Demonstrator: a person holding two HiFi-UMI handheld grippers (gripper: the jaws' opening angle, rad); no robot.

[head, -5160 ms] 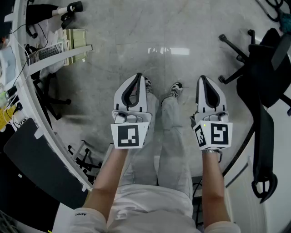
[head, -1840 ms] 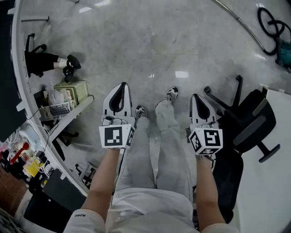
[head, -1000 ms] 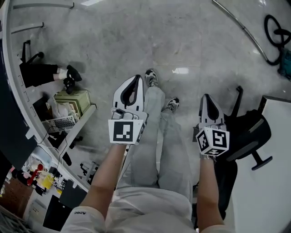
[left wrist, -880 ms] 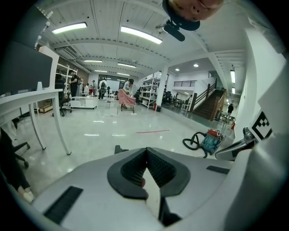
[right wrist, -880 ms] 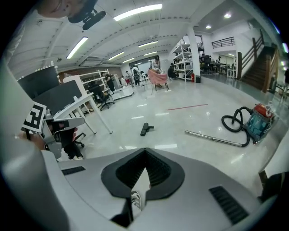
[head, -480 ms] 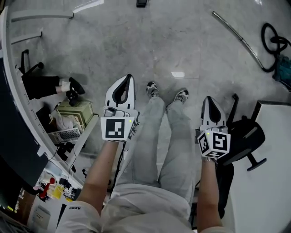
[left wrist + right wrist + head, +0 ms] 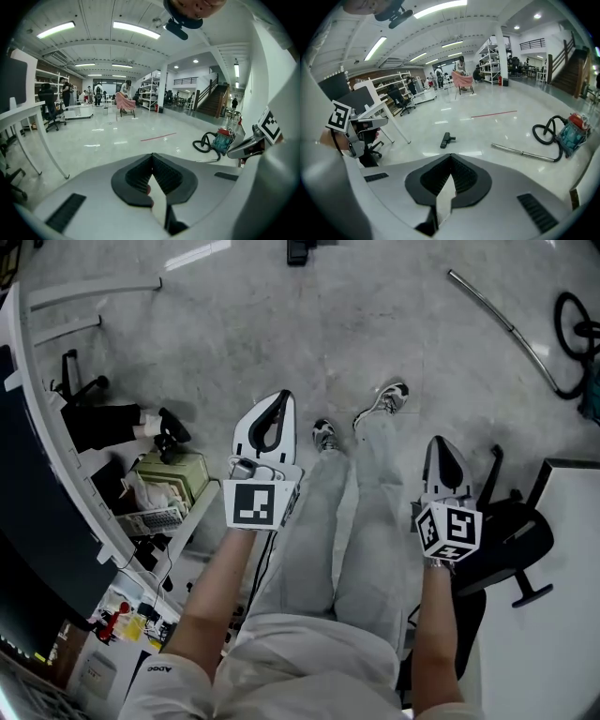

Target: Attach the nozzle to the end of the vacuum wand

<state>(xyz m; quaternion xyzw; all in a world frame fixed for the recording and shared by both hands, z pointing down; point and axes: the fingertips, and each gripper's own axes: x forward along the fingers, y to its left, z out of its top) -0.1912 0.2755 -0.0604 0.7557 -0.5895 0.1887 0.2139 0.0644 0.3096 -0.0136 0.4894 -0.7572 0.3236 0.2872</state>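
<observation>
L gripper (image 7: 278,401) & R gripper (image 7: 439,442) are held clenched w/ nothing between jaws, as nozzle (image 7: 446,139) & wand (image 7: 525,152) are seen lying well apart on floor (image 7: 375,329) ahead, neither yet reached for joining.

Wide, bare floor (image 7: 375,324) straight ahead, free passage to nozzle (image 7: 446,139) and wand (image 7: 522,152), lying well apart. Hemmed at left by curved worktop (image 7: 26,362) and cluttered shelf (image 7: 169,488). Crowded at right by black office chair (image 7: 511,535) beside white worktop corner (image 7: 572,615). Coiled hose (image 7: 572,343) on the floor far right.
</observation>
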